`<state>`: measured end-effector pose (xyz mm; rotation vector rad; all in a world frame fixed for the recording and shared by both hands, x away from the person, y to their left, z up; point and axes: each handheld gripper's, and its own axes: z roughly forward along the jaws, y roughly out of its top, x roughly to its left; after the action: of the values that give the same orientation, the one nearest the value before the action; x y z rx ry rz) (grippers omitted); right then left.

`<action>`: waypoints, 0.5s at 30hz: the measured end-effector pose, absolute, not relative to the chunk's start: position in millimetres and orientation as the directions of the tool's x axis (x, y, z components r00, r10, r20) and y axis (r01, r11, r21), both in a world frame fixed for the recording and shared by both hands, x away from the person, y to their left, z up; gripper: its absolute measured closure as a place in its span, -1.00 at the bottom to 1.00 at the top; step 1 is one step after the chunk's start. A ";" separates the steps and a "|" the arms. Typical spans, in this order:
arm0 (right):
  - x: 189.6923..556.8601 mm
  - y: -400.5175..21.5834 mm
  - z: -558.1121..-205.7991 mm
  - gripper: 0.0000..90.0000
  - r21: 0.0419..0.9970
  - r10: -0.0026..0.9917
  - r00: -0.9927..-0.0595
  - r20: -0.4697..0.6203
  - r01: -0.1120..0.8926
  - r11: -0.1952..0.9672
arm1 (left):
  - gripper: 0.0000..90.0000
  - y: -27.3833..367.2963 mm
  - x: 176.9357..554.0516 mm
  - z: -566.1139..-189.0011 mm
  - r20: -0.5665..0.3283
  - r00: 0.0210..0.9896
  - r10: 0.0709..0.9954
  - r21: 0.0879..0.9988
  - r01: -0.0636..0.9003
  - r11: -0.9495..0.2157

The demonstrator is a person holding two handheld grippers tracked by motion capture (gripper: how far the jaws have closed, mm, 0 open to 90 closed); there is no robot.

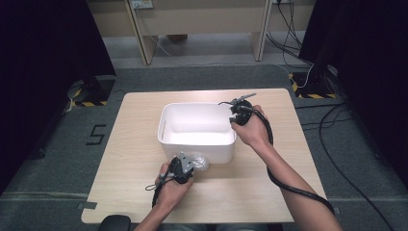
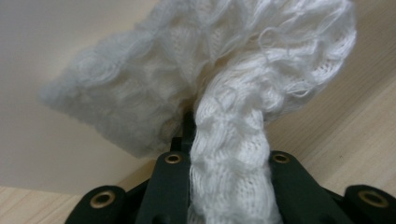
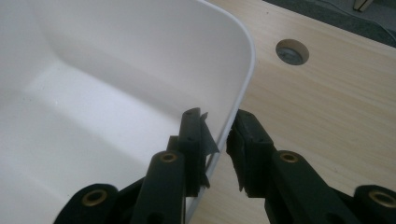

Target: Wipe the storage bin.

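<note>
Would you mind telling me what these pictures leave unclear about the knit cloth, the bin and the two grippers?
- Cloth: what garment it is; the left gripper view cuts it off, and in the high view the left gripper covers it.
- Bin: near inner wall, hidden by its own rim in the high view.
- Right gripper: whether the pads press the bin wall or just straddle it.

A light wooden table (image 1: 139, 139) with rounded corners stands on grey carpet. A white plastic bin (image 1: 166, 126) rests on it near the centre, its interior bare. A white knitted cloth (image 1: 201, 161) lies bunched on the tabletop just against the bin's near wall. A round cable grommet (image 3: 292, 51) sits in the tabletop beyond the bin's corner.
</note>
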<state>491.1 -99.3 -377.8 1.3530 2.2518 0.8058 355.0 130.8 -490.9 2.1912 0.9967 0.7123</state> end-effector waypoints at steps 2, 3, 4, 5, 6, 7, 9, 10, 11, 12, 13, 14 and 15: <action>491.1 -99.3 -377.8 0.66 0.651 0.889 -0.457 -0.037 0.663 0.369 | 0.72 130.4 355.3 -491.8 0.213 0.571 0.793 0.715 0.462 -0.524; 491.1 -99.2 -377.7 0.66 0.651 0.888 -0.457 -0.040 0.663 0.370 | 0.72 130.1 355.6 -493.2 0.213 0.571 0.793 0.714 0.463 -0.525; 491.1 -99.2 -377.7 0.66 0.651 0.888 -0.458 -0.040 0.662 0.371 | 0.72 130.4 356.6 -493.8 0.223 0.574 0.788 0.717 0.451 -0.532; 491.1 -99.2 -377.7 0.66 0.651 0.888 -0.458 -0.040 0.662 0.371 | 0.72 130.4 356.6 -493.8 0.223 0.574 0.788 0.717 0.451 -0.532; 491.1 -99.3 -377.8 0.66 0.651 0.888 -0.458 -0.038 0.663 0.369 | 0.72 129.8 356.1 -494.7 0.213 0.571 0.793 0.714 0.463 -0.525; 491.1 -99.3 -377.8 0.66 0.651 0.889 -0.457 -0.036 0.664 0.368 | 0.72 129.8 356.2 -494.6 0.215 0.571 0.792 0.713 0.462 -0.527; 491.1 -99.3 -377.8 0.66 0.651 0.889 -0.457 -0.037 0.664 0.368 | 0.72 129.7 356.3 -494.4 0.214 0.572 0.792 0.713 0.463 -0.527; 491.1 -99.1 -377.8 0.66 0.651 0.889 -0.457 -0.038 0.663 0.369 | 0.72 129.6 356.3 -494.2 0.216 0.573 0.791 0.712 0.462 -0.529; 491.1 -99.1 -377.7 0.66 0.651 0.889 -0.457 -0.038 0.664 0.369 | 0.72 129.6 356.3 -494.2 0.216 0.573 0.791 0.712 0.462 -0.529; 491.1 -99.2 -377.8 0.66 0.651 0.888 -0.457 -0.038 0.663 0.369 | 0.72 129.1 355.9 -494.0 0.215 0.572 0.791 0.713 0.462 -0.527; 491.1 -99.3 -377.8 0.66 0.651 0.888 -0.458 -0.038 0.663 0.369 | 0.72 129.1 355.9 -494.0 0.215 0.572 0.791 0.713 0.462 -0.527; 491.2 -99.2 -377.8 0.66 0.651 0.888 -0.458 -0.037 0.663 0.369 | 0.72 128.4 355.6 -492.9 0.220 0.578 0.786 0.710 0.459 -0.535; 491.1 -98.9 -377.8 0.66 0.651 0.889 -0.457 -0.036 0.664 0.368 | 0.72 128.4 355.6 -492.9 0.220 0.578 0.786 0.710 0.459 -0.535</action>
<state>491.1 -98.9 -377.8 1.3539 2.2524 0.8063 355.6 128.4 -492.9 2.2079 0.9879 0.7104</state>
